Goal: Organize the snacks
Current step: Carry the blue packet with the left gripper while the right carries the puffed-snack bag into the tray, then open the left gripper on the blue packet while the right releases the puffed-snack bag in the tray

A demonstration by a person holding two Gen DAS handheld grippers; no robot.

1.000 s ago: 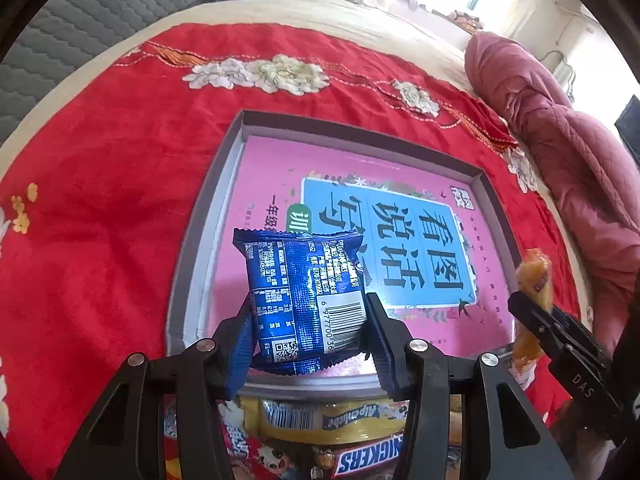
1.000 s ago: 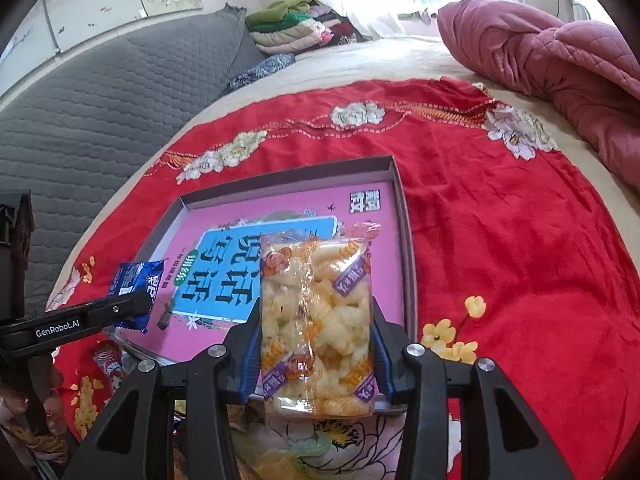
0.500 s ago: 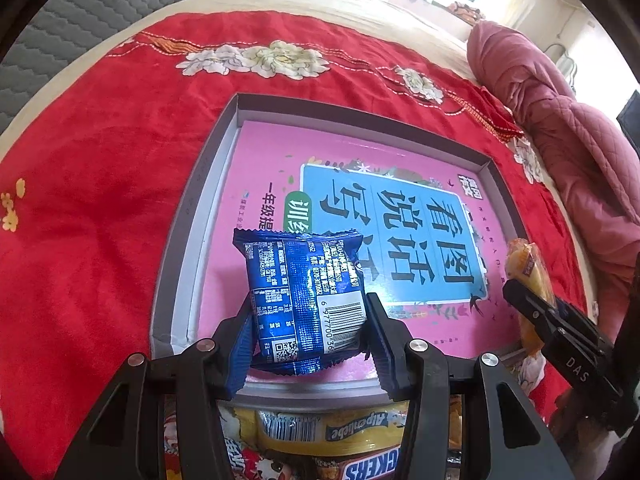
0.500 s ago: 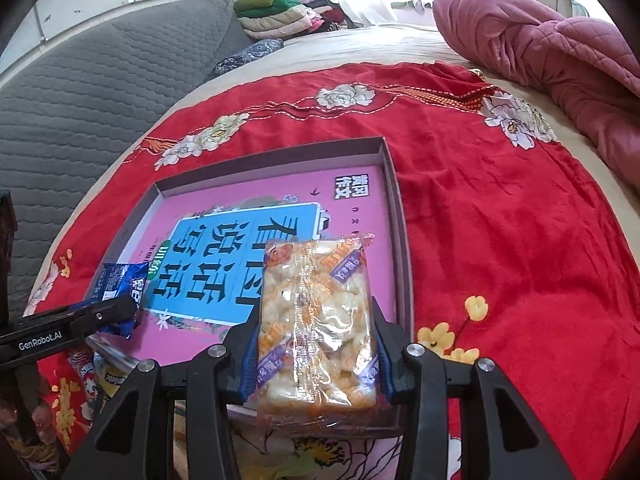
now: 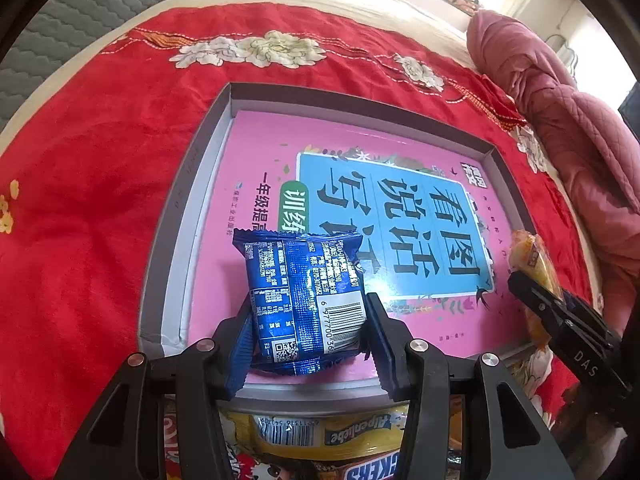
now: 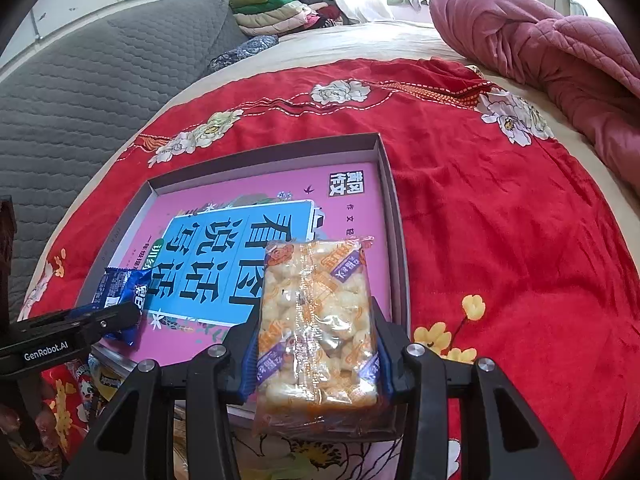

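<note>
Both snacks are carried over the grey tray [image 5: 188, 184]: the left gripper [image 5: 308, 316] clamps a blue packet [image 5: 304, 296] at lower centre, the right gripper [image 6: 316, 344] clamps a clear puffed-snack pack [image 6: 316, 320] near the tray's lower right corner. Next, I judge, each lowers onto the pink book cover [image 6: 352, 208] and lets go, well apart.

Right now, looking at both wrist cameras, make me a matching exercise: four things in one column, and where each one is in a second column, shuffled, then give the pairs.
Things:
1. blue snack packet
2. puffed snack bag
3. pink book
4. yellow Alpenliebe pack

Places:
A. lying flat inside the grey box
B. clamped in the right gripper
C. on the red bedspread just outside the box's near wall
D. clamped in the left gripper

Pairs: 1-D, 2-B, 3-A, 4-C
</note>
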